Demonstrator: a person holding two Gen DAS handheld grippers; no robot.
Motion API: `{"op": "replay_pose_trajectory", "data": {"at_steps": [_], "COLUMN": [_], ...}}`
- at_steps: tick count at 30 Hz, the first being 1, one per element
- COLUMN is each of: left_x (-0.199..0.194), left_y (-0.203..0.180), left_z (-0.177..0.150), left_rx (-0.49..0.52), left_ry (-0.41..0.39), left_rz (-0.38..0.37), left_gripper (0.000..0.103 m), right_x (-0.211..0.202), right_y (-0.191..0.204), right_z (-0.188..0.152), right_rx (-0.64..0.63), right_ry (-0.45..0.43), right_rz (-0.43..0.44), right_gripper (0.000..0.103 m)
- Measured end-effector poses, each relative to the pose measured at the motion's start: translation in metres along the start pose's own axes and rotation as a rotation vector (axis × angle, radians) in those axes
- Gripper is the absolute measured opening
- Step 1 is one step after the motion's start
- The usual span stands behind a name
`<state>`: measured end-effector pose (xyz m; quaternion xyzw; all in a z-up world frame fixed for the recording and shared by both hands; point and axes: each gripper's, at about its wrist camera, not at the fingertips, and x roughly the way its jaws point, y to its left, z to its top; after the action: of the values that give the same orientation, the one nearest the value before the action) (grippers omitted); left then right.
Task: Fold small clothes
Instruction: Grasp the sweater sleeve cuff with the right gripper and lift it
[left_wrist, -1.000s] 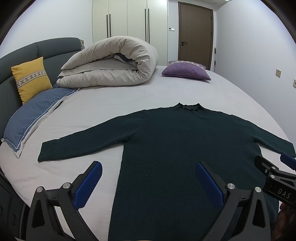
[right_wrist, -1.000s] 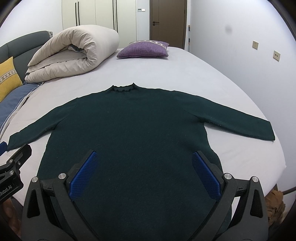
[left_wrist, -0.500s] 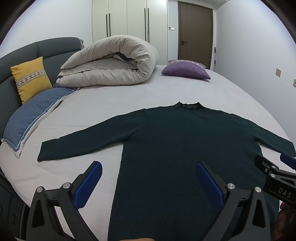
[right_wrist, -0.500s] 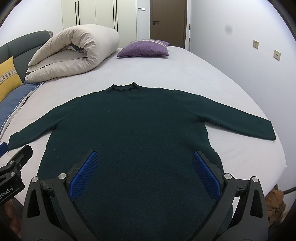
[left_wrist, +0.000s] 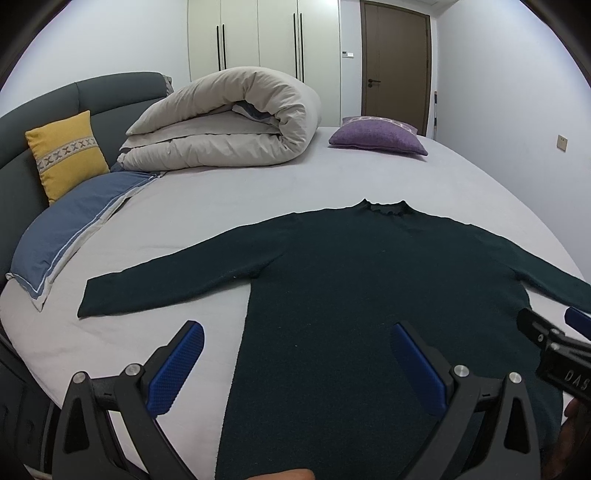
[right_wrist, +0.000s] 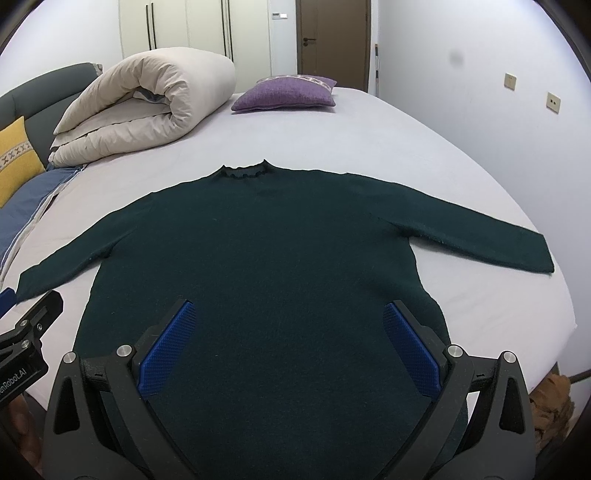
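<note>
A dark green long-sleeved sweater lies flat on the bed, collar toward the far side and both sleeves spread out sideways. My left gripper hovers open above the lower left part of the sweater's body, with its left finger over the bare sheet. My right gripper hangs open above the lower middle of the sweater. Neither holds anything. The right gripper's body shows at the right edge of the left wrist view, and the left gripper's body at the left edge of the right wrist view.
The bed's pale grey sheet carries a rolled beige duvet, a purple cushion, a blue pillow and a yellow cushion against the grey headboard. The bed edge drops off at the right.
Both grippers have risen slightly or shifted forward by a little; the sweater has not moved and both stay open.
</note>
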<state>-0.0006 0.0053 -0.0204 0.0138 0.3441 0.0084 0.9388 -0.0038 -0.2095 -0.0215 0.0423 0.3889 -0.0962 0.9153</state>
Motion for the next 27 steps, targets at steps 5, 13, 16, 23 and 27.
{"op": "replay_pose_trajectory", "data": {"at_steps": [5, 13, 16, 23, 27], "left_x": [-0.004, 0.0, 0.012, 0.036, 0.047], "left_y": [-0.017, -0.052, -0.06, -0.068, -0.074], "left_z": [-0.004, -0.001, 0.006, 0.029, 0.033], "left_rx": [0.108, 0.317, 0.356, 0.339, 0.314], "left_ry": [-0.064, -0.187, -0.186, -0.142, -0.086], "left_rz": [0.085, 0.258, 0.287, 0.117, 0.02], "left_gripper": [0.103, 0.103, 0.103, 0.103, 0.103], "right_x": [0.01, 0.047, 0.064, 0.088, 0.103], "right_y": [-0.052, -0.277, -0.359, -0.456, -0.478], "right_z": [0.006, -0.013, -0.035, -0.062, -0.06], "right_rx": [0.113, 0.681, 0.888, 1.104, 1.141], "right_ry": [-0.021, -0.061, -0.059, -0.117, -0.145], "right_rz": [0.044, 0.072, 0.054, 0.098, 0.126], "right_gripper": [0.103, 0.097, 0.086, 0.062, 0.059]}}
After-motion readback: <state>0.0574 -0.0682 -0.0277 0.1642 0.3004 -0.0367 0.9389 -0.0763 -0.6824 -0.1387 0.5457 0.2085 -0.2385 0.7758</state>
